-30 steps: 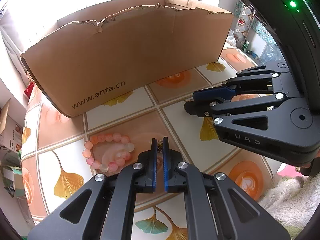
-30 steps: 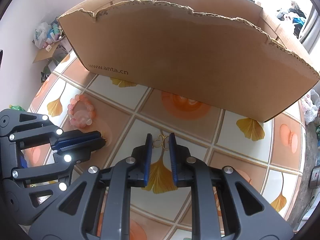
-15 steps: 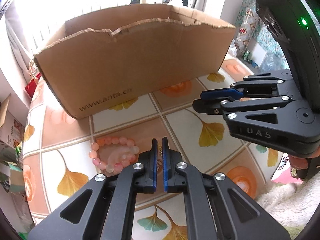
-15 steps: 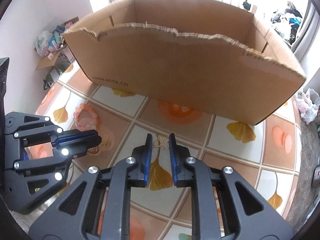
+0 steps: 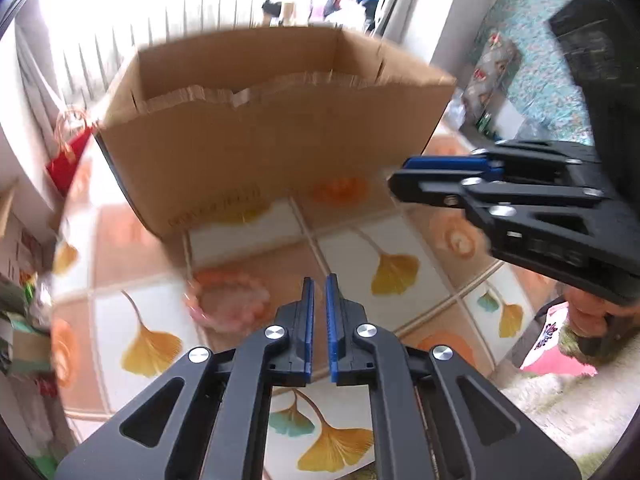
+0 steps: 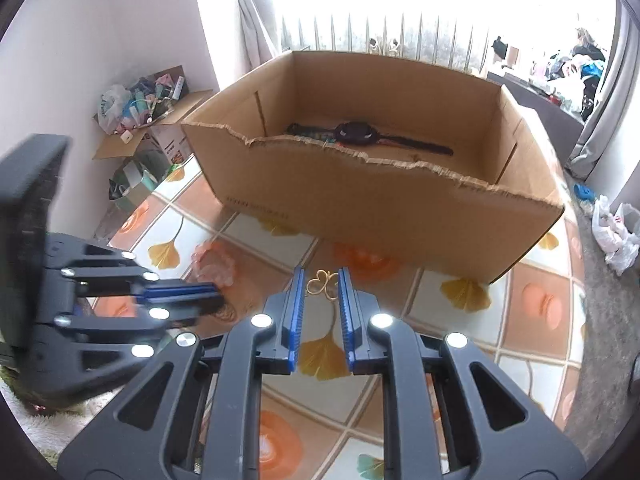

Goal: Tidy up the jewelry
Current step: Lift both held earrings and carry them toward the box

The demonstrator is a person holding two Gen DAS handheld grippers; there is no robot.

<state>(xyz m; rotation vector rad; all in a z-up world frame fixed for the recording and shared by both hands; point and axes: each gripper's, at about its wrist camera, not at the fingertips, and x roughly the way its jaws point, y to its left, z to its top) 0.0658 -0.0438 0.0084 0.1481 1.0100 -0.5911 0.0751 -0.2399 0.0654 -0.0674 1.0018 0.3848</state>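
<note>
Both hand-held grippers have risen, so the box's inside now shows. Left hand-held gripper [image 5: 319,280] is nearly pressed together, empty, above the bead bracelet [image 5: 230,304]. Right hand-held gripper [image 6: 319,276] pinches a gold earring [image 6: 320,283]; carry it level over the far cardboard box [image 6: 360,196] rim before letting go.

Both tongs [image 6: 322,280] higher, box interior [image 6: 400,120] visible.

A tiled floor [image 6: 536,300] with ginkgo-leaf and orange patterns. At ten o'clock in the right wrist view, an open carton of clutter [image 6: 148,96] by a pale wall. At three o'clock, white plastic bags [image 6: 616,228].
</note>
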